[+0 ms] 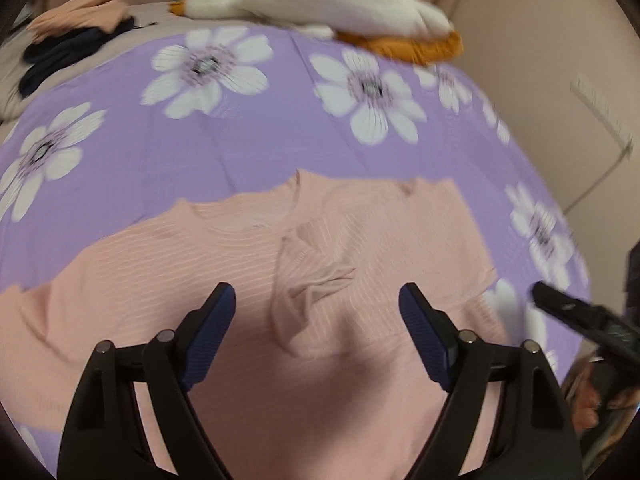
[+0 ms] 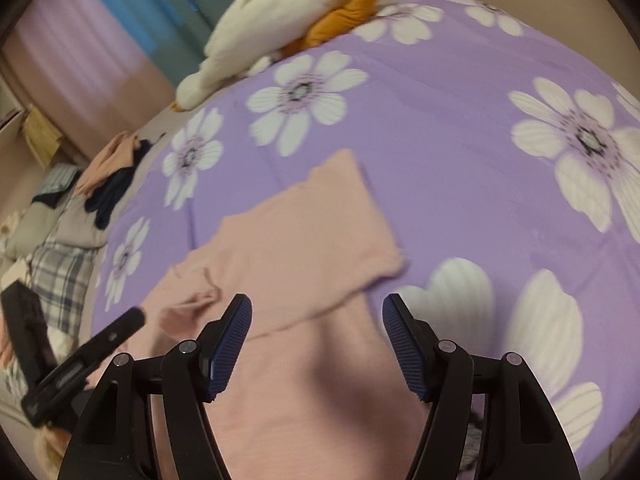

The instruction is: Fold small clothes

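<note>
Left wrist view: the left gripper (image 1: 316, 300) hangs released above a pink shirt (image 1: 240, 248) on the purple flowered bedspread (image 1: 280, 128). The right gripper (image 2: 316, 312) is released too, holding nothing.

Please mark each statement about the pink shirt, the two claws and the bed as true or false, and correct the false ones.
1. The pink shirt lies on a purple flowered cover. True.
2. The left claw grips the shirt. False: it is open, holding nothing.
3. The right claw is open above the shirt. True.
4. A white and orange plush toy lies on the shirt. False: it lies apart, at the far edge of the cover.
</note>
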A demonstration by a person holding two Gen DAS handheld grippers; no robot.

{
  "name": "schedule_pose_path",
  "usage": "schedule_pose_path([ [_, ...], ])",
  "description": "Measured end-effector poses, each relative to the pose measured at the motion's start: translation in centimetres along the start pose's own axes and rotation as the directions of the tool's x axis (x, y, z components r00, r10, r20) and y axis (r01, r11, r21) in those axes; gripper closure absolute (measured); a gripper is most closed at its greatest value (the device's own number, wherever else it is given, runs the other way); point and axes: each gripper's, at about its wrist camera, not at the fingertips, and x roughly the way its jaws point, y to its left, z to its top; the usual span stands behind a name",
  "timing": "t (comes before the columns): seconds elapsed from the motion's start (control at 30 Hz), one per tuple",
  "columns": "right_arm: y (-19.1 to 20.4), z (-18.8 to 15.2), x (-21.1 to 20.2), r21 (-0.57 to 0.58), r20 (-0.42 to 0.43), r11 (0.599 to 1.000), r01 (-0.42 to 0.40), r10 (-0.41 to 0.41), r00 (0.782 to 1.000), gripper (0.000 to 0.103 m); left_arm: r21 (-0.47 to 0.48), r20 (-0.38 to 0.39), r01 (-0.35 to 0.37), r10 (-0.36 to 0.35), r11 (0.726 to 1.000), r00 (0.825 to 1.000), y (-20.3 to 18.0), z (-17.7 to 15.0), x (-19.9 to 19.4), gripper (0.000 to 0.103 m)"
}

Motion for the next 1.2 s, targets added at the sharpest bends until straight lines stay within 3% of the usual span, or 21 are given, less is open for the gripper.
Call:
schedule_pose_path([
  [0.07,-0.9,-0.2,-0.3,0.018,0.003,1.000,0.009,-0.009,1.000,0.035,0.029,-0.050,-0.012,0.013,1.000,0.999,-0.3,-0.1,2.1,0.027],
  [0.17,-2.2,-0.5,-0.4,0.044,0.000,0.999,0.007,-0.007,1.000,0.035,0.045,-0.092,-0.034,0.038,0.998,0.995,-0.1,-0.4,4.1,0.041],
  [0.27,-2.8,-0.7,-0.1,0.053,-0.008,0.998,0.015,-0.015,1.000,0.035,0.024,-0.106,-0.079,0.081,0.997,0.991,0.5,-0.3,5.4,0.064],
  [0.33,-3.1,-0.8,0.0,0.058,-0.013,0.998,0.016,-0.015,1.000,0.035,-0.006,-0.094,-0.072,0.071,0.997,0.993,1.1,-0.2,5.4,0.086],
  [0.4,-3.3,-0.9,0.1,0.064,-0.015,0.998,0.013,-0.012,1.000,0.035,-0.053,-0.063,-0.057,0.053,0.997,0.997,1.8,0.2,4.5,0.097],
  [0.6,-3.4,-1.0,0.7,0.068,-0.025,0.998,0.013,-0.011,1.000,0.035,-0.168,0.021,-0.011,0.014,0.986,1.000,3.5,1.7,1.0,0.099],
  [0.83,-2.9,-1.2,0.9,0.059,-0.031,0.998,0.005,-0.003,1.000,0.035,-0.268,0.135,0.031,0.005,0.963,0.991,5.8,2.7,-3.8,0.099],
  [1.0,-2.3,-1.2,1.3,0.050,-0.036,0.999,0.002,-0.001,0.999,0.035,-0.309,0.162,0.026,0.026,0.951,0.986,7.7,2.4,-5.4,0.099],
  [1.2,-1.7,-1.2,2.0,0.033,-0.050,0.999,-0.006,0.008,0.999,0.035,-0.400,0.155,0.011,0.056,0.916,0.986,11.3,1.0,-5.8,0.099],
])
